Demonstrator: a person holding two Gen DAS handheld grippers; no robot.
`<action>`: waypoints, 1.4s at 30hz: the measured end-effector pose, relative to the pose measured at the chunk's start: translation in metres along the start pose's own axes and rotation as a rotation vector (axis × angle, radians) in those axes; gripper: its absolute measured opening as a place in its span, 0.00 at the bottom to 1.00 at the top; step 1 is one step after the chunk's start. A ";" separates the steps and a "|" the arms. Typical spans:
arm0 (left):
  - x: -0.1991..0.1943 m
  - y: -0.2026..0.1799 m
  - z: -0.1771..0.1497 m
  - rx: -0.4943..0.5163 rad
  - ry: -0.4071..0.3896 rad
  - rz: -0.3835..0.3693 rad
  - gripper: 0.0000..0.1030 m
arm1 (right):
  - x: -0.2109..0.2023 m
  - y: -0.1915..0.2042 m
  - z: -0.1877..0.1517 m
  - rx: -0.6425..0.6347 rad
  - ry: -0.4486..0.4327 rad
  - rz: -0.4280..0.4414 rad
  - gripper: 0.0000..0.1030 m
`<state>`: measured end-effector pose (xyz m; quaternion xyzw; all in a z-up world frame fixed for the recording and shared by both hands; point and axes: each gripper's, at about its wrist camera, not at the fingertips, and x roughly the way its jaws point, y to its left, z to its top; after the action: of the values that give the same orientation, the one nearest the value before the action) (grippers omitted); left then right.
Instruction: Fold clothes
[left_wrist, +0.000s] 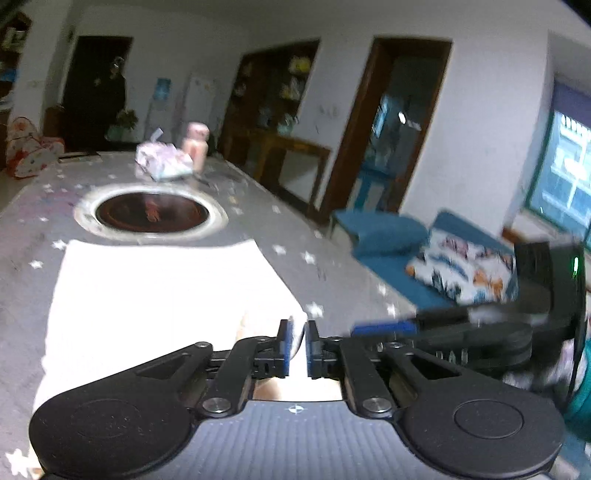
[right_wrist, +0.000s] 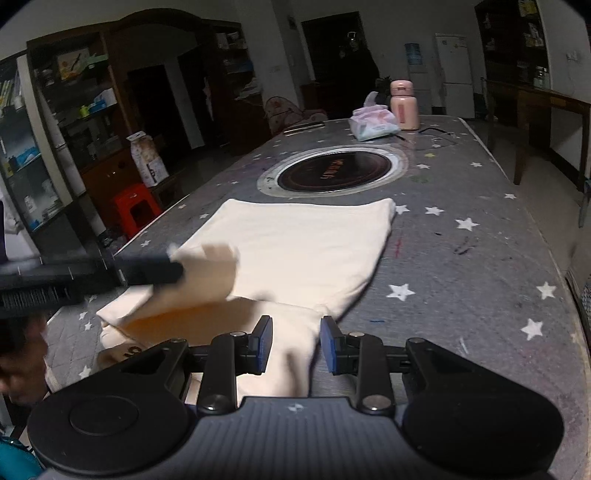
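A cream garment lies partly folded on the grey star-patterned table; it also shows in the left wrist view. My left gripper is nearly shut with cloth pinched between its blue pads. In the right wrist view the left gripper holds a lifted flap of the garment above the near left part. My right gripper is open, its jaws on either side of the garment's near edge. In the left wrist view the right gripper shows blurred at the right.
A round inset burner sits mid-table beyond the garment. A tissue pack and a pink bottle stand at the far end. A red stool and shelves are left of the table; a blue sofa is right.
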<state>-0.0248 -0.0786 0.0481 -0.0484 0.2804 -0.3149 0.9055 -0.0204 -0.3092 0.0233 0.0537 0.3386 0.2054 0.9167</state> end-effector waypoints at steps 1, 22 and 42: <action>0.000 0.000 -0.002 0.003 0.007 -0.003 0.17 | 0.000 -0.001 0.000 0.005 0.001 -0.002 0.27; -0.057 0.080 -0.047 -0.016 0.120 0.268 0.41 | 0.054 0.032 -0.004 -0.066 0.109 0.072 0.27; -0.040 0.134 -0.028 -0.187 0.115 0.316 0.43 | 0.059 0.035 -0.002 -0.093 0.112 0.049 0.23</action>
<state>0.0072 0.0546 0.0085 -0.0696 0.3637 -0.1436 0.9178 0.0070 -0.2530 -0.0058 0.0079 0.3782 0.2462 0.8924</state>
